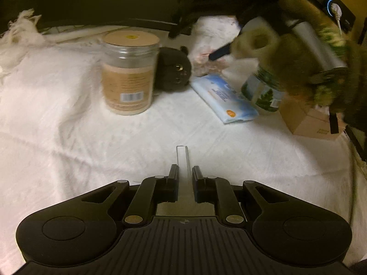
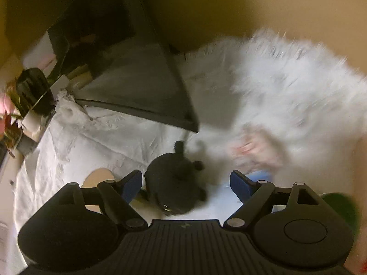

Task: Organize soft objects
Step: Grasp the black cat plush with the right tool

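A small black plush cat [image 1: 174,72] sits on the white cloth beside a clear jar [image 1: 129,73]. In the right wrist view the black plush [image 2: 176,186] lies below and between my open right gripper's [image 2: 185,183] blue pads [image 2: 132,184], not touched. A fluffy white plush [image 2: 286,96] lies to its right, blurred; it also shows behind the black plush in the left wrist view [image 1: 213,43]. My left gripper [image 1: 182,176] hovers over bare cloth, jaws nearly closed with a narrow gap, holding nothing. The right gripper appears at the upper right of the left view, blurred.
A blue-white wipes pack [image 1: 226,98], a green-labelled jar [image 1: 263,91] and a cardboard box [image 1: 309,121] lie at right. A dark tray or frame [image 2: 137,87] stands behind the plush toys. A plant pot [image 2: 34,91] is at far left.
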The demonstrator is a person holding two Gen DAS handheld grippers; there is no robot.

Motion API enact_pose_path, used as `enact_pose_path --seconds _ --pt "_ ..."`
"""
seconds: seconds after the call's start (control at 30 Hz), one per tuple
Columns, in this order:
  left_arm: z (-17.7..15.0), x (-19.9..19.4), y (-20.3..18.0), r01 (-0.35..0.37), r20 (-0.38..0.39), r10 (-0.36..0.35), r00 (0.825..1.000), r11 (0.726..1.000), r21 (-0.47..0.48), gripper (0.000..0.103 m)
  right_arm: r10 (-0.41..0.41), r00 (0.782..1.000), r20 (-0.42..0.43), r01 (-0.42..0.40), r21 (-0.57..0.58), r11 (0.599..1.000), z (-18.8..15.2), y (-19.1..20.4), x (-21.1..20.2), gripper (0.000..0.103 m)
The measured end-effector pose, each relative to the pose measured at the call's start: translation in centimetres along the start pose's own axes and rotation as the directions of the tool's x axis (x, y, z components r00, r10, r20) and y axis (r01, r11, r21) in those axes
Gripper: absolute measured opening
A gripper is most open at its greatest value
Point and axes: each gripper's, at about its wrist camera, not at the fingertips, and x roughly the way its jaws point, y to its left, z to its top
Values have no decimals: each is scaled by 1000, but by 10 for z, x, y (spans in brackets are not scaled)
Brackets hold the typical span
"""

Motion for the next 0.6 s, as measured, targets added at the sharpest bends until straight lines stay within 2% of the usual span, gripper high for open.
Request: enact_pose_path --seconds 0.13,0.23,0.4,0.43,0.47,0.6 --pt "0 -8 12 -20 11 20 1000 1000 -21 15 -57 997 -49 61 78 995 0 -3 38 85" --pt "-2 -9 17 -30 8 31 999 999 -26 15 36 997 -68 -22 193 981 -2 -15 47 85" --pt "0 -5 20 -19 -1 19 1000 999 -28 15 142 984 -111 -101 313 944 -7 -29 54 84" --pt "1 -3 19 -14 -2 14 1000 1000 -26 15 155 982 -113 -111 327 939 -8 -30 53 78" --pt "2 -2 18 -11 -3 11 1000 1000 -20 15 161 980 -113 -115 336 935 -9 -30 52 60" --pt "3 -1 15 -4 -1 4 1000 1000 -5 15 159 980 -123 -112 325 939 -8 -27 46 57"
